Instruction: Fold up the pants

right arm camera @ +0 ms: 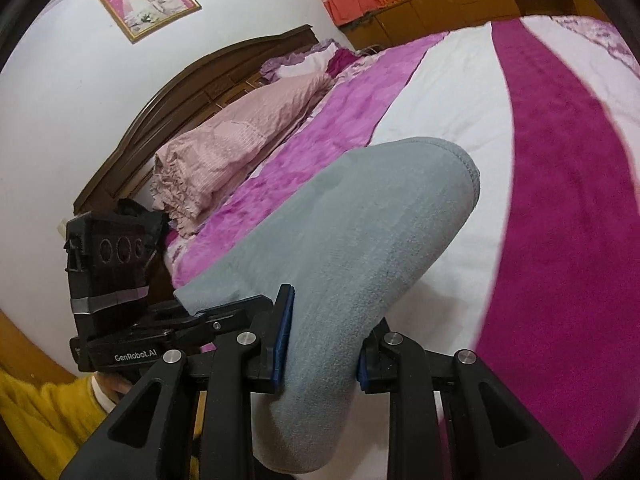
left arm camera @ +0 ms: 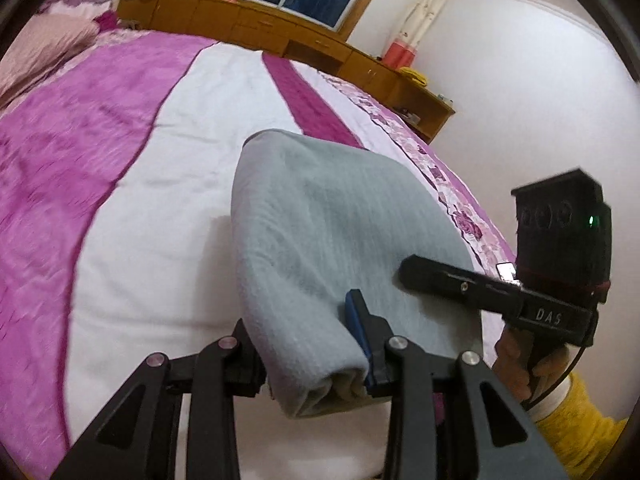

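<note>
The grey pants (left arm camera: 332, 240) are folded into a thick bundle and held above the bed. My left gripper (left arm camera: 312, 344) is shut on the near end of the bundle, its blue pads pressing both sides. My right gripper (right arm camera: 322, 356) is shut on the other side of the same pants (right arm camera: 360, 248), which stretch forward from its jaws. The right gripper (left arm camera: 480, 284) also shows in the left wrist view, at the right edge of the bundle. The left gripper (right arm camera: 192, 320) shows in the right wrist view, at the bundle's left edge.
The bed (left arm camera: 160, 200) has a white and purple striped cover. A folded pink quilt (right arm camera: 224, 148) and pillows lie by the dark wooden headboard (right arm camera: 168, 96). Wooden cabinets (left arm camera: 280, 36) run under the window. A white wall (left arm camera: 520, 100) stands beyond the bed's right edge.
</note>
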A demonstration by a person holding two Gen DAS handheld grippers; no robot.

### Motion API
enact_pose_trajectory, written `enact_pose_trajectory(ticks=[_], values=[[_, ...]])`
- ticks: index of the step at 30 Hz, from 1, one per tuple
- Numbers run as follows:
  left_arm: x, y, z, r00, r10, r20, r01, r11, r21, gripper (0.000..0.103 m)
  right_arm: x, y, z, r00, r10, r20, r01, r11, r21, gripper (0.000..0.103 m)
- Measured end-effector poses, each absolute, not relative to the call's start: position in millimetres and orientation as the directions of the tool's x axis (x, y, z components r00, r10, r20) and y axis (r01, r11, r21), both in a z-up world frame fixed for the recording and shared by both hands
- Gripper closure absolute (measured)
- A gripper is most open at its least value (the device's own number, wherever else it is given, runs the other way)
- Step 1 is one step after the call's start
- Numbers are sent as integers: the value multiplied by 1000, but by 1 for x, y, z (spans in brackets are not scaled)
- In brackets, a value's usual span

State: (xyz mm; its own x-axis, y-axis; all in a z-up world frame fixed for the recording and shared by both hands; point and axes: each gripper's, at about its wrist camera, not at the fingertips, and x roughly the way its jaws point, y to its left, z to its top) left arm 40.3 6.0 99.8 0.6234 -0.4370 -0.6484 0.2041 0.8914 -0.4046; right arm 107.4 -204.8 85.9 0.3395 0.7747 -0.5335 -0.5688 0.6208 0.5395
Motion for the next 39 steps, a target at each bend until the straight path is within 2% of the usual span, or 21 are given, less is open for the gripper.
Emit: enact_pose_trajectory(ticks=[6, 9, 12, 13, 18, 27, 29, 30, 33, 35, 39], values=[[69, -30, 77, 638, -409, -653, 217, 909, -357, 67, 148, -229, 79, 349, 743, -571, -583, 649, 488, 84], [79, -45, 58, 603, -379, -702, 234, 925, -299, 67, 162, -236, 62, 355, 693, -627, -560, 695, 450, 84], [75, -57, 43, 585, -366, -723, 278, 929, -246, 66, 175, -248, 27, 333, 661, -672, -461, 736, 495, 83], [71, -59, 43, 586, -371, -721, 292, 926, -240, 66, 177, -254, 15, 324, 663, -675, -420, 740, 524, 80], [54, -56, 58, 589, -346, -731, 321, 929, -182, 66, 171, -273, 1, 365, 686, -629, -322, 727, 607, 77], [37, -47, 107, 681, -346, -646, 317, 934, -166, 66, 123, -280, 41, 525, 504, -686, -259, 862, 435, 77], [46, -53, 104, 670, -334, -663, 317, 936, -151, 77, 108, -281, 48, 561, 482, -672, -246, 873, 421, 82], [50, -56, 98, 653, -339, -677, 325, 933, -154, 86, 101, -284, 50, 575, 482, -661, -241, 872, 426, 83], [63, -59, 68, 595, -300, -745, 294, 945, -145, 88, 88, -282, 46, 592, 490, -640, -236, 864, 444, 89], [66, -59, 48, 561, -272, -782, 273, 952, -135, 88, 88, -276, 36, 578, 475, -664, -227, 875, 428, 90], [63, -52, 31, 556, -284, -781, 257, 952, -164, 88, 93, -268, 14, 563, 441, -699, -228, 896, 381, 90]])
